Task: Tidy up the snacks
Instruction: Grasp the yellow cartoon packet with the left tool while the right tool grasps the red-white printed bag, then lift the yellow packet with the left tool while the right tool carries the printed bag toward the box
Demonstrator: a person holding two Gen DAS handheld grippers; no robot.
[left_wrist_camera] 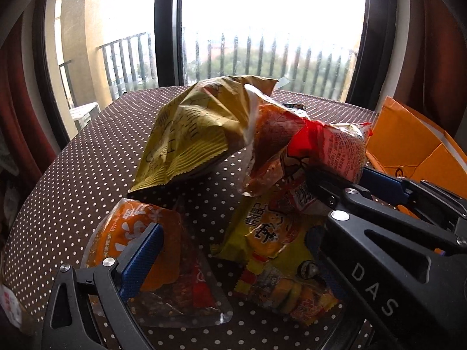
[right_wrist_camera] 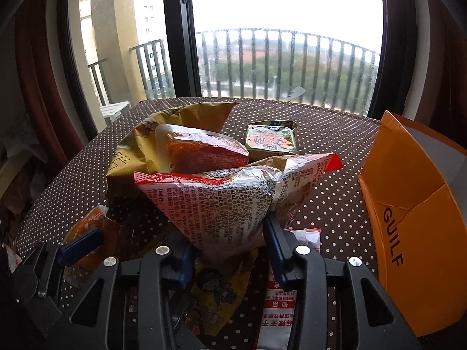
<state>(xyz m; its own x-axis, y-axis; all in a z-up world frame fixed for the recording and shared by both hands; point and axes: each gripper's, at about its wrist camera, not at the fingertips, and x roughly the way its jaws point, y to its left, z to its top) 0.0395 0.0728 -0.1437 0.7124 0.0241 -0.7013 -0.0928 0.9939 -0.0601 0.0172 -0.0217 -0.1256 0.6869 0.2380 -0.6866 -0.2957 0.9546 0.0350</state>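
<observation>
My right gripper (right_wrist_camera: pixel 230 250) is shut on a silver and red snack bag (right_wrist_camera: pixel 227 198) and holds it above the dotted table (right_wrist_camera: pixel 335 134); the bag also shows in the left wrist view (left_wrist_camera: pixel 335 151). My left gripper (left_wrist_camera: pixel 233 250) is open and low over an orange snack packet (left_wrist_camera: pixel 163 250) and a yellow snack packet (left_wrist_camera: pixel 277 250) that lie on the table. A big yellow chip bag (left_wrist_camera: pixel 192 134) lies behind, with an orange-red packet (left_wrist_camera: pixel 271 143) leaning on it. A small green and orange packet (right_wrist_camera: pixel 271 141) lies farther back.
An open orange cardboard box (right_wrist_camera: pixel 414 213) marked GUILF stands at the table's right edge, and shows in the left wrist view (left_wrist_camera: pixel 408 140). A white and red packet (right_wrist_camera: pixel 277 306) lies under my right gripper. A window and balcony railing are behind the table.
</observation>
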